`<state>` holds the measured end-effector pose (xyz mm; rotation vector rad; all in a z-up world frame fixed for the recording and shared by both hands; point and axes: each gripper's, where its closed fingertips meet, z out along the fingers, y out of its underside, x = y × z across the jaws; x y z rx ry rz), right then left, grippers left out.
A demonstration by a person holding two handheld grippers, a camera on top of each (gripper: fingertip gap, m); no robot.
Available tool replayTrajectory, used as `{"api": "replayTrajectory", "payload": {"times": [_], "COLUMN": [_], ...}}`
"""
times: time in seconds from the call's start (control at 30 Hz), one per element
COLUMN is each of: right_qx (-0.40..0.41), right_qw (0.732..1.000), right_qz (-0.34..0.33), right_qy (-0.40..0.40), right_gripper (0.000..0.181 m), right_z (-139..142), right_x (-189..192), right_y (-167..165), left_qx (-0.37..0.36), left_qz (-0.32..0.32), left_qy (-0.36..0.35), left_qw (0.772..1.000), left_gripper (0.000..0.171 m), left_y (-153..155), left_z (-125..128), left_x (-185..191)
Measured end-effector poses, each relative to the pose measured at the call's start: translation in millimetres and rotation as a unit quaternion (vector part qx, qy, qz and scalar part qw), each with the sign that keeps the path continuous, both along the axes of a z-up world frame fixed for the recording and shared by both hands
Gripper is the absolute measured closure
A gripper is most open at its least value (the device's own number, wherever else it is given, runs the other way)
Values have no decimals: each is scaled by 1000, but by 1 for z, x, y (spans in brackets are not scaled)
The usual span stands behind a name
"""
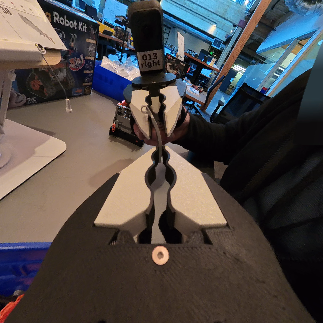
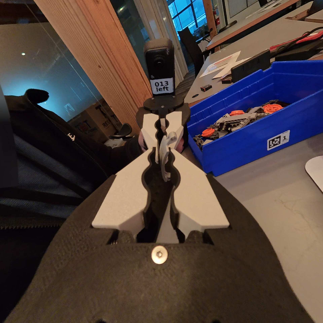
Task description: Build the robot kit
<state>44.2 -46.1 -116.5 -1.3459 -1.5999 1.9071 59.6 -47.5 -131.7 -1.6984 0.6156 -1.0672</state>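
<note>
My left gripper [image 1: 159, 152] and my right gripper [image 2: 162, 149] point at each other, tip to tip, above the grey table [image 1: 78, 166]. A thin curved grey plastic piece [image 1: 155, 125] bridges them. Its near end sits pinched between the left fingertips. In the right wrist view the piece [image 2: 164, 157] runs in between the right fingers, which are closed to about its width. The right gripper [image 1: 158, 137] shows ahead in the left wrist view, held by a hand in a dark sleeve [image 1: 227, 136]. The left gripper [image 2: 164, 152] shows ahead in the right wrist view.
A partly built brick model [image 1: 122, 120] stands on the table behind the grippers. A blue bin [image 2: 244, 145] holds grey and orange parts. A dark kit box [image 1: 70, 52], another blue bin [image 1: 108, 82] and a white stand base [image 1: 26, 153] sit at the left. Less than 4 cm separates the two grippers' tips. The partly built brick model [image 1: 122, 120] is about 25 cm from both grippers' fingertips.
</note>
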Motion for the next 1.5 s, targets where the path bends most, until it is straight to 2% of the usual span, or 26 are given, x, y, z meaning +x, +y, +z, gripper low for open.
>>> {"api": "replayTrajectory", "payload": {"times": [0.03,0.3,0.4,0.47,0.53,0.63,0.77,0.87,0.97,1.2,1.27,1.5], "right_qx": [5,32,45,50,71,86,93,81,67,65,81,114], "right_qw": [1000,999,998,997,992,980,955,931,916,900,894,905], "right_qz": [-2,-4,-14,-19,-17,-2,39,69,85,60,41,3], "right_qy": [-2,-17,-29,-58,-105,-178,-280,-348,-385,-427,-439,-410], "right_gripper": [177,181,181,181,181,181,181,181,181,177,175,160], "right_z": [-1,-2,-1,-5,-16,-39,-82,-115,-136,-165,-173,-170], "right_x": [0,4,6,11,20,38,61,75,82,79,78,68], "right_y": [1,3,7,11,11,10,2,-8,-13,-4,2,11], "left_qx": [1,-3,-3,19,66,60,46,12,-26,-76,-72,-86], "left_qz": [2,13,30,54,87,136,196,239,265,281,298,341], "left_qy": [2,6,23,60,125,205,245,283,305,311,325,340], "left_qw": [1000,1000,999,997,986,967,948,929,914,905,895,872], "left_gripper": [170,169,163,165,167,156,150,152,152,151,152,153], "left_y": [1,7,11,10,4,-2,-9,-13,-17,-19,-18,-23], "left_z": [-1,-3,-6,-5,2,4,7,-2,-14,-31,-32,-25], "left_x": [1,2,0,-9,-25,-60,-100,-132,-158,-185,-194,-227]}}
